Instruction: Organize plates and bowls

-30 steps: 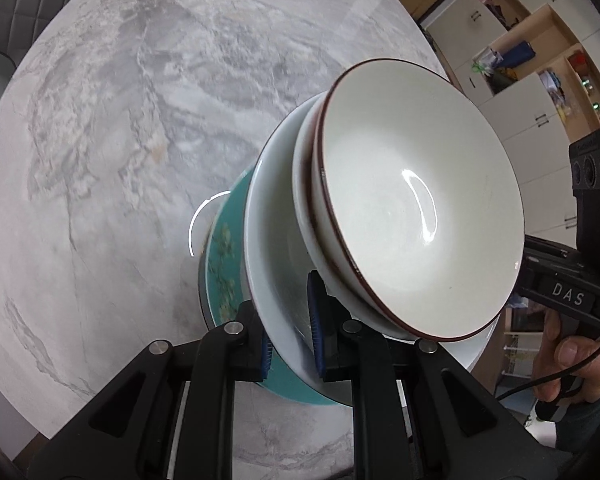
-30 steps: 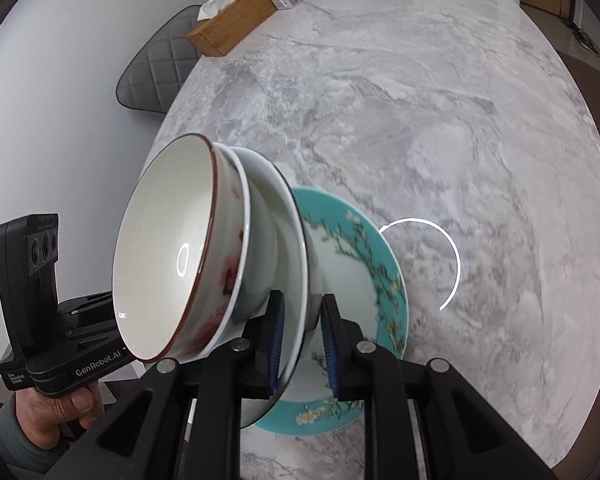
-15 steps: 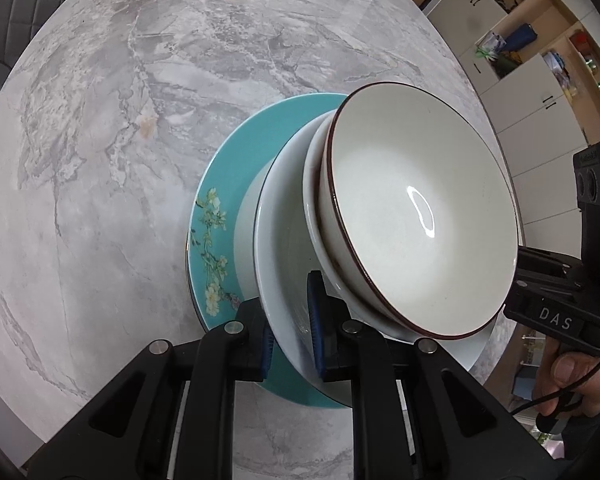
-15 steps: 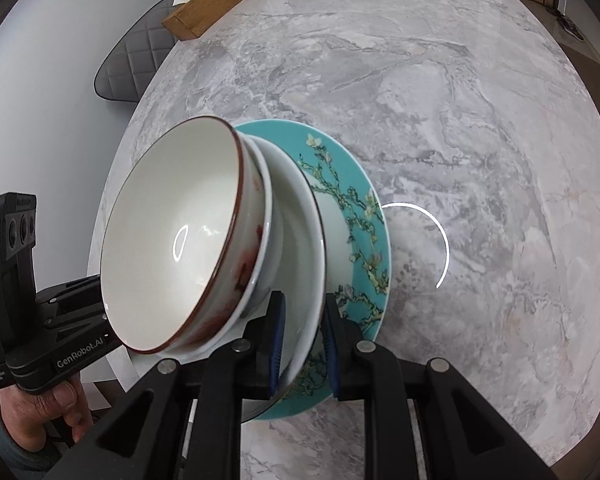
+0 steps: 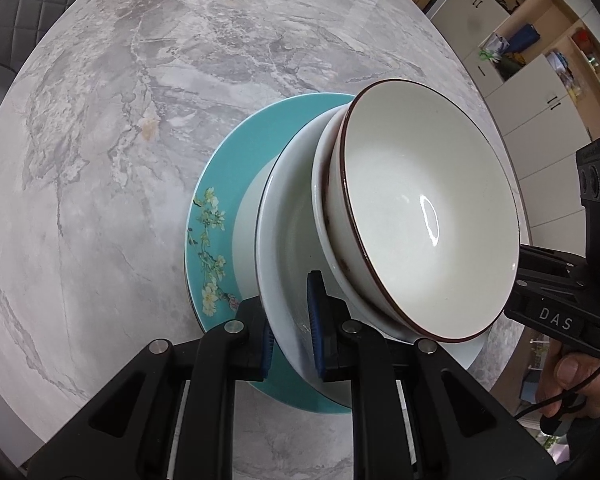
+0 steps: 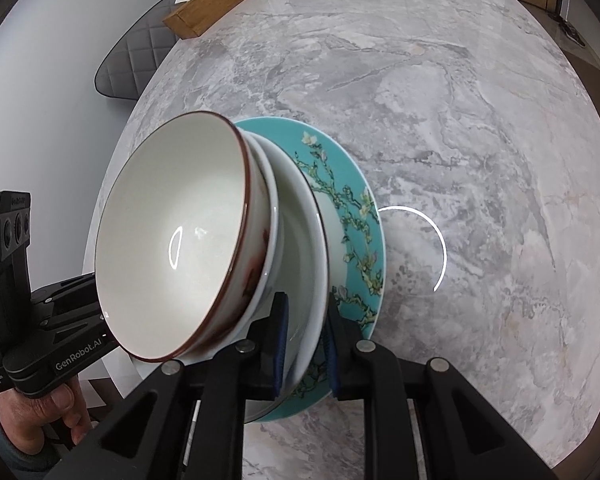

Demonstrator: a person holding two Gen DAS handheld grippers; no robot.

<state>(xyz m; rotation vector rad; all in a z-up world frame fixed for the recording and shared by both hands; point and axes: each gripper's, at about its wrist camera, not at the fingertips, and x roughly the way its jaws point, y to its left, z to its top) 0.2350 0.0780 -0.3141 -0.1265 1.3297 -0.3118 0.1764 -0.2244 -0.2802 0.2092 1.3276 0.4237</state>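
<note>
A white deep plate (image 5: 288, 240) carries two nested bowls; the top bowl (image 5: 424, 208) is white with a dark red rim. My left gripper (image 5: 290, 320) is shut on the white plate's near rim. My right gripper (image 6: 304, 340) is shut on the opposite rim of the same white plate (image 6: 300, 248). The stack sits over a teal flowered plate (image 5: 228, 184) on the marble table; whether it rests on the plate is unclear. The top bowl (image 6: 172, 240) and teal plate (image 6: 352, 208) also show in the right wrist view.
A wooden tissue box (image 6: 208, 8) stands at the table's far edge, with a grey quilted chair (image 6: 136, 60) behind it. Open cabinets (image 5: 540, 52) line the room at the right. The grey marble table (image 5: 100, 160) spreads around the plates.
The white plate with the bowls has come down over the teal plate and tilted flatter. Both grippers have stayed shut on its rim.
</note>
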